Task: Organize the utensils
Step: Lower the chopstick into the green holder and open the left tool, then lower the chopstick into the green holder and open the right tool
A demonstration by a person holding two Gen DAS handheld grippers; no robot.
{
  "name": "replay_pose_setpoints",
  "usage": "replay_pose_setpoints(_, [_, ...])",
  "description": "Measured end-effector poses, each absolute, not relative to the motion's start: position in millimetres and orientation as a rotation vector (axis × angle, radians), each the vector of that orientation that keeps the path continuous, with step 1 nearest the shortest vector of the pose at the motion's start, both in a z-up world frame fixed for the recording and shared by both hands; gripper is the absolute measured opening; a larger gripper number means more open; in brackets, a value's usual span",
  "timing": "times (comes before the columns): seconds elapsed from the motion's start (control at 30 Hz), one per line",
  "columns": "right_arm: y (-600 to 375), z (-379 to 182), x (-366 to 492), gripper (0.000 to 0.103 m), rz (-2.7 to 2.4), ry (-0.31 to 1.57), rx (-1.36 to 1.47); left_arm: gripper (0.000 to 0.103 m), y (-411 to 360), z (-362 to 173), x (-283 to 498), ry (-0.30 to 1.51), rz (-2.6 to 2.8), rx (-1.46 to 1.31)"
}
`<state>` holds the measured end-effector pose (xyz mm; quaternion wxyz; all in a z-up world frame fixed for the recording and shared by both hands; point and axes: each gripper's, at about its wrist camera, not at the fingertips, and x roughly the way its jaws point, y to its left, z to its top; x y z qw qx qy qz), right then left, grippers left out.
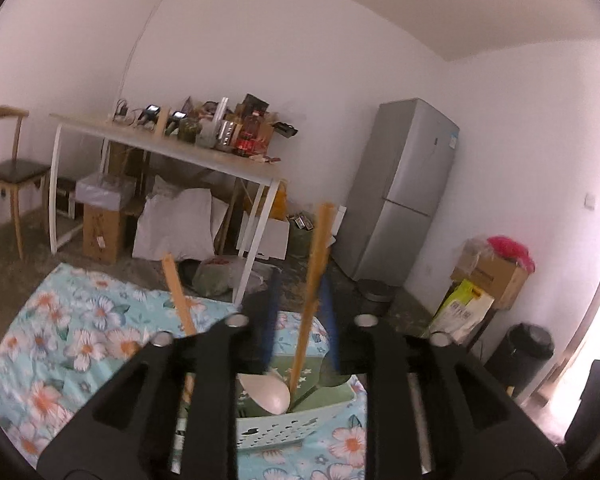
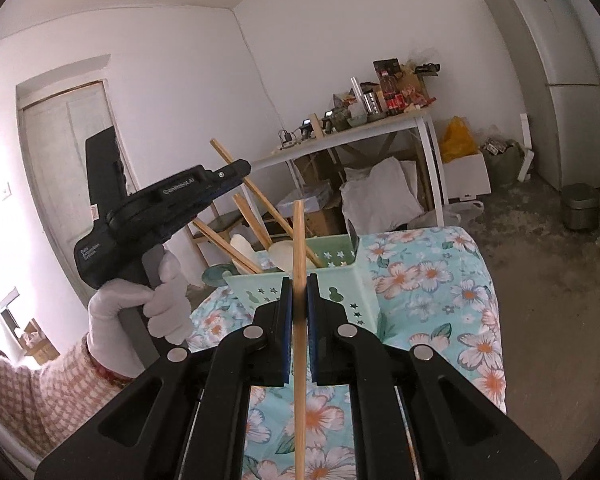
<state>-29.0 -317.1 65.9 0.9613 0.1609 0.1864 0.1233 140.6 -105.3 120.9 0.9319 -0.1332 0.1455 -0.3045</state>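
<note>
Basically, the biggest thing is the surface w/ the floral cloth [image 2: 440, 280]; it looks like a bed or mattress edge, can't tell which, so I won't call it a desk. It carries everything and keeps the work low, w/in reach of both hands.

Next down: the mint-green organizer basket [image 2: 340, 280], upright near the cloth's front edge, star cut-outs in its wall. Several wooden-handled utensils [image 2: 260, 200] lean out of it, handles up and fanned toward the left of the right-wrist view, heads down inside, which is prob. the sorted state the task wants. A pale spoon bowl [image 1: 270, 394] sits inside the basket, seen from the left wrist cam.

Then the left hand-held gripper [image 1: 300, 320], carried by a white-gloved hand [image 2: 140, 308] at the basket's left. Its jaws stand partly apart; a wooden handle [image 1: 314, 292] rising from the basket shows in the gap, but the pads don't seem to press it. My guess: that utensil has been dropped in and the grip is loosened.

Smallest: the right hand-held gripper [image 2: 299, 308], jaws nearly closed, blue pads pinching a thin wooden stick [image 2: 299, 320] (chopstick, prob.) at mid-length. The stick runs roughly upright, top end in front of the basket. Held mid-shaft likely so one end can be steered into a compartment.
</note>
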Motion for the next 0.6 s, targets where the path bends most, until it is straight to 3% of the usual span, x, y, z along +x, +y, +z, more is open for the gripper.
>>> replay_pose_setpoints(0.27, [-311, 72, -27, 0.007, 0.243, 0.377, 0.316, 0.043, -77, 127, 120, 0.237, -0.633, -0.297])
replay_pose_setpoints(0.47, [-301, 82, -30, 0.007, 0.24, 0.363, 0.293, 0.045, -61, 130, 108, 0.238, -0.644, -0.32])
replay_pose_setpoints(0.6, [-300, 91, -31, 0.007, 0.237, 0.341, 0.287, 0.059, -47, 128, 93, 0.243, -0.67, -0.329])
